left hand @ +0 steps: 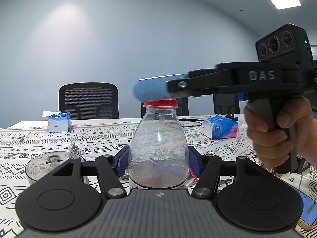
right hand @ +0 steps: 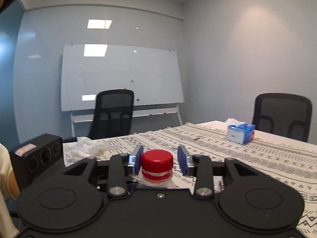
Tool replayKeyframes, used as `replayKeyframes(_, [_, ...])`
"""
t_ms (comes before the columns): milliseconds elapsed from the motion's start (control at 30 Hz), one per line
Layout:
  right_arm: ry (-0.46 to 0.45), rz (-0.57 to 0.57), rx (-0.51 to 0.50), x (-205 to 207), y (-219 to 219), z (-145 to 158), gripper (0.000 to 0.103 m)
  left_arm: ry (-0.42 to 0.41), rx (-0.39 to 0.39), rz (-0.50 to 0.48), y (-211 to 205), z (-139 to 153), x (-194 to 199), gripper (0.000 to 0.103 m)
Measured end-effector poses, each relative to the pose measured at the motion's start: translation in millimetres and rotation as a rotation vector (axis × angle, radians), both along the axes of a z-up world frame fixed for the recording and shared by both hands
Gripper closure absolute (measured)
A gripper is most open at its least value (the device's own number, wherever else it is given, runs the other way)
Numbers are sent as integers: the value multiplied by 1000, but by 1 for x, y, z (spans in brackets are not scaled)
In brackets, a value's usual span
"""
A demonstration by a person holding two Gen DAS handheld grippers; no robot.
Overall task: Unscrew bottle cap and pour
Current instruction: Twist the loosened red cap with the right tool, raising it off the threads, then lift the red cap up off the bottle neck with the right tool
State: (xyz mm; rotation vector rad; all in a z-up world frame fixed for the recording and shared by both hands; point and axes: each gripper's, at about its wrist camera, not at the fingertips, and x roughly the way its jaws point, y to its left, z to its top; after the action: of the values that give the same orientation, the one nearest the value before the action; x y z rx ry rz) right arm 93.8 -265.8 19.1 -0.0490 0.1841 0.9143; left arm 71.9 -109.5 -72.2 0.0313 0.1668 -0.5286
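One clear plastic bottle (left hand: 158, 148) is stood upright on the patterned tablecloth (left hand: 103, 138), clamped at its body by the left gripper (left hand: 158, 161). Two tissue packs (left hand: 59, 122) (left hand: 220, 127) are seen behind, a glass cup (left hand: 39, 166) at left. The ribbed red cap (right hand: 157, 163) is flanked by the right gripper (right hand: 160, 160), a gap seen beside its right pad.

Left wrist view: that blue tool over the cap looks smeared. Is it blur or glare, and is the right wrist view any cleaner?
Left wrist view: motion blur smears the right tool; the bottle is sharp, with one small glint. Right wrist view: the red cap and blue pads are fairly crisp; fisheye bends the walls, and the whiteboard reflects ceiling lights.
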Motion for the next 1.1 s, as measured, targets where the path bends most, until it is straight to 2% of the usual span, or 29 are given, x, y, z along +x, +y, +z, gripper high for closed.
replayKeyframes(267, [-6,-24,1,-18,-18,2,55,-2,6,-4,0,0,-1,45])
replayKeyframes(367, [-14,-26,14,-20,-14,4,46,-3,6,-3,-1,0,-1,45])
replayKeyframes(500, [-39,-45,-20,-13,4,2,46,-4,8,-2,0,-1,-3,44])
replayKeyframes(633, [-15,-45,4,-11,-7,1,47,-1,9,-6,1,-1,-1,44])
replayKeyframes(767, [-32,-45,17,-18,-10,-1,46,-1,14,-8,0,0,-2,44])
replayKeyframes(833, [-26,-41,10,-17,-6,-1,51,-1,14,-5,0,-1,-3,44])
replayKeyframes(867, [-21,-40,1,-16,-3,-1,57,-2,15,-4,0,-1,-3,44])
replayKeyframes(900, [-6,-26,2,-14,0,-2,69,-2,18,-2,0,-1,-3,44])
replayKeyframes(1100, [3,-9,44,-13,-1,5,69,-5,18,-2,0,-1,-2,44])
